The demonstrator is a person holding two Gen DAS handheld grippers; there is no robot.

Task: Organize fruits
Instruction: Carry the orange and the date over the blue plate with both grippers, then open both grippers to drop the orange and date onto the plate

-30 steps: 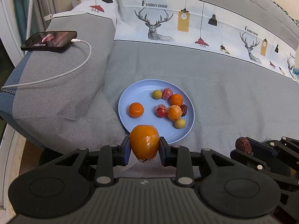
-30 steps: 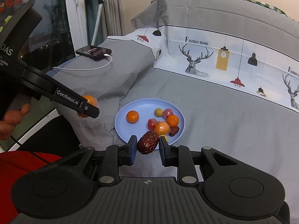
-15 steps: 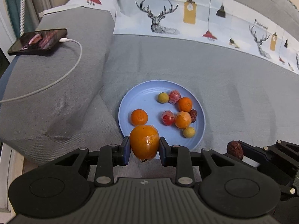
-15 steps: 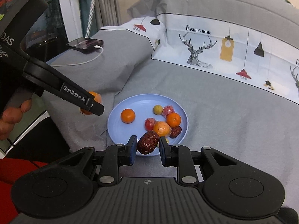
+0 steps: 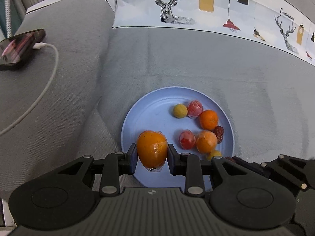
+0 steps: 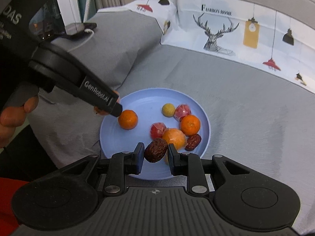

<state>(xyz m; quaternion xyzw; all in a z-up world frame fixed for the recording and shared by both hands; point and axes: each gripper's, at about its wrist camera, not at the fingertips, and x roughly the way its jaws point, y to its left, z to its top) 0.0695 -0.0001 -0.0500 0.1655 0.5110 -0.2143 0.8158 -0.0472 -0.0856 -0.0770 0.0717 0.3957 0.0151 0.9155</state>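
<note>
A light blue plate (image 5: 149,116) (image 6: 114,143) lies on the grey bed and holds several small fruits: oranges, red wrapped ones, a yellow one and a dark date. My left gripper (image 5: 152,158) is shut on a wrapped orange fruit (image 5: 152,150), held over the plate's near left edge and hiding the loose orange (image 6: 128,119) there. My right gripper (image 6: 154,154) is shut on a wrinkled brown date (image 6: 155,150) above the plate's near rim. In the right wrist view the left gripper's finger (image 6: 98,98) reaches in from the left, just beside that loose orange.
A black phone (image 5: 18,49) with a white charging cable (image 5: 49,78) rests on the raised grey pillow at left. Patterned deer bedding (image 5: 173,9) runs along the back. A person's hand (image 6: 11,120) holds the left gripper's handle. Grey sheet spreads right of the plate.
Both grippers have moved forward and down toward the plate, each still holding its fruit. The plate and its fruits appear larger and closer; the fruits on it have not shifted.
</note>
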